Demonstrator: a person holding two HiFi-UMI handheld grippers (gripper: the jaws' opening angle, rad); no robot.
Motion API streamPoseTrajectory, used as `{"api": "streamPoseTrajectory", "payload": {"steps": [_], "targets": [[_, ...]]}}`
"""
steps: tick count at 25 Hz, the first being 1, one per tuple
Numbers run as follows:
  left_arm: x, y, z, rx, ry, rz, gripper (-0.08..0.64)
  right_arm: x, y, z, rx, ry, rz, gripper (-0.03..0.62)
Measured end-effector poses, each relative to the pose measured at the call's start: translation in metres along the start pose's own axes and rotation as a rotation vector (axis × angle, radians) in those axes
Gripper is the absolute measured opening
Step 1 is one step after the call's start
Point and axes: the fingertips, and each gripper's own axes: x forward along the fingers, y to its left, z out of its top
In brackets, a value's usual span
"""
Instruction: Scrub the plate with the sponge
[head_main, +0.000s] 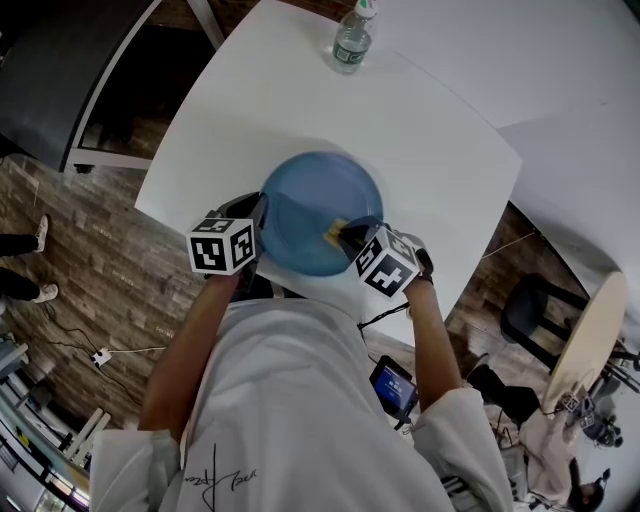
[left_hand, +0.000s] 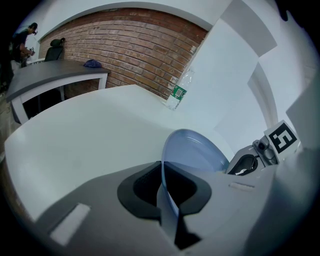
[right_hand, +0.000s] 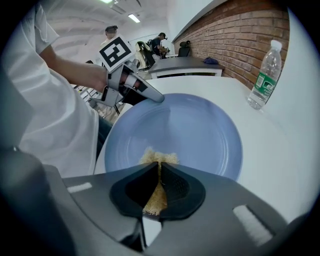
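A round blue plate (head_main: 315, 205) sits near the front edge of the white table (head_main: 420, 120). My left gripper (head_main: 258, 215) is shut on the plate's left rim; in the left gripper view the plate's (left_hand: 192, 152) edge runs between the jaws of the left gripper (left_hand: 167, 192). My right gripper (head_main: 345, 235) is shut on a yellow sponge (head_main: 334, 230), which rests on the plate's near right part. In the right gripper view the sponge (right_hand: 157, 160) sticks out from between the closed jaws of the right gripper (right_hand: 159, 182) onto the plate (right_hand: 200, 132).
A clear water bottle (head_main: 352, 40) with a green label stands at the table's far side, also seen in the right gripper view as the bottle (right_hand: 263, 75). A second white table (head_main: 560, 60) lies to the right. Chairs and people are in the background.
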Motion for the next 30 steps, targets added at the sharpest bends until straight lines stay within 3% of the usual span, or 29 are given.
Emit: {"api": "streamPoseTrajectory", "payload": {"steps": [6, 30], "targets": [[-0.001, 0.0, 0.0, -0.002, -0.002, 0.0, 0.034, -0.003, -0.024, 0.001, 0.022, -0.007, -0.121, 0.023], [-0.001, 0.0, 0.001, 0.008, -0.008, 0.01, 0.032, 0.003, -0.04, 0.016, 0.02, -0.001, -0.223, 0.023]]}}
